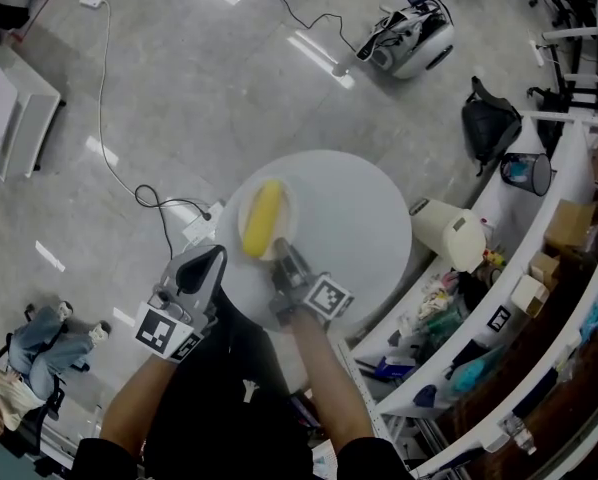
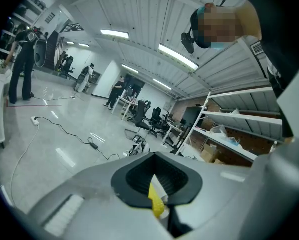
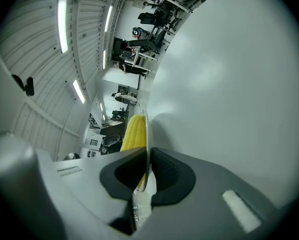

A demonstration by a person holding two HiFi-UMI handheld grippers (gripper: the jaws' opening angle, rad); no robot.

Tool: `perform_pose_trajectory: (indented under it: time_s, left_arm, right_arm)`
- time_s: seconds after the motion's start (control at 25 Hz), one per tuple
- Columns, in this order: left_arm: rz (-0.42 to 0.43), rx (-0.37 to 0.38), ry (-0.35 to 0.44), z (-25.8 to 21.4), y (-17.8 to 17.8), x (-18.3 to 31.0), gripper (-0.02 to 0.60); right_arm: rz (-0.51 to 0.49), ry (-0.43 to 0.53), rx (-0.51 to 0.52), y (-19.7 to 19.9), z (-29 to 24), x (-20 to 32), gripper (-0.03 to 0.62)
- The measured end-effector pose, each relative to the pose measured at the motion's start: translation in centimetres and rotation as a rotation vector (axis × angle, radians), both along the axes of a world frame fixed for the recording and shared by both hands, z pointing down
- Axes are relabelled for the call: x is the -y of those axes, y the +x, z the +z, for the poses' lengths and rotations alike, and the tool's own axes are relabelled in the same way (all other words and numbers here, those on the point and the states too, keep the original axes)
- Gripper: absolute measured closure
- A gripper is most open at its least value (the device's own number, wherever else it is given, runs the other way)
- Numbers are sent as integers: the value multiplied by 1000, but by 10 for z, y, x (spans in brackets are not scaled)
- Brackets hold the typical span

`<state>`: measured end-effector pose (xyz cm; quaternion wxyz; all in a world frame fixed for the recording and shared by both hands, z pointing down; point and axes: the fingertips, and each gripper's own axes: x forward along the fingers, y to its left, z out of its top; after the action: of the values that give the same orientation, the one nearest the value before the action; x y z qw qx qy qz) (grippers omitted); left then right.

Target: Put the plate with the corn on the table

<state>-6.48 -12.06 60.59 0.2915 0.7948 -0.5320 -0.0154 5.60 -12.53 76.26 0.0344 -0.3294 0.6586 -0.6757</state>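
A white plate (image 1: 288, 206) carrying a yellow corn cob (image 1: 262, 218) is at the left part of the round white table (image 1: 364, 218). My right gripper (image 1: 284, 255) is shut on the plate's near rim. In the right gripper view the rim (image 3: 146, 129) runs edge-on between the black pads, with the corn (image 3: 133, 131) on one side and the table top (image 3: 229, 84) close on the other. Whether the plate rests on the table I cannot tell. My left gripper (image 1: 203, 266) hangs shut and empty just off the table's left edge. Its own view shows the corn (image 2: 157, 204) past its jaws (image 2: 158, 180).
A cream lidded container (image 1: 449, 233) stands close to the table's right side. Curved shelves (image 1: 499, 298) with boxes and clutter run along the right. Cables (image 1: 149, 198) and a power strip (image 1: 201, 230) lie on the floor to the left. A wheeled machine (image 1: 409, 38) is far back.
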Motion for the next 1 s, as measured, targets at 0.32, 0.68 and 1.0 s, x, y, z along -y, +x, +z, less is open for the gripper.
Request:
perform_pose_trajectory:
  time_s: [0.32, 0.68, 1.0]
  left_arm:
    - [-1, -4, -11, 4, 0, -1, 577]
    - [-8, -4, -19, 3, -1, -6, 577]
    - [-16, -15, -24, 1, 0, -7, 577]
  right_arm:
    - [-25, -3, -13, -2, 8, -1, 559]
    - [-38, 1, -86, 2, 12, -1, 562]
    - [-57, -1, -216, 7, 19, -2, 568]
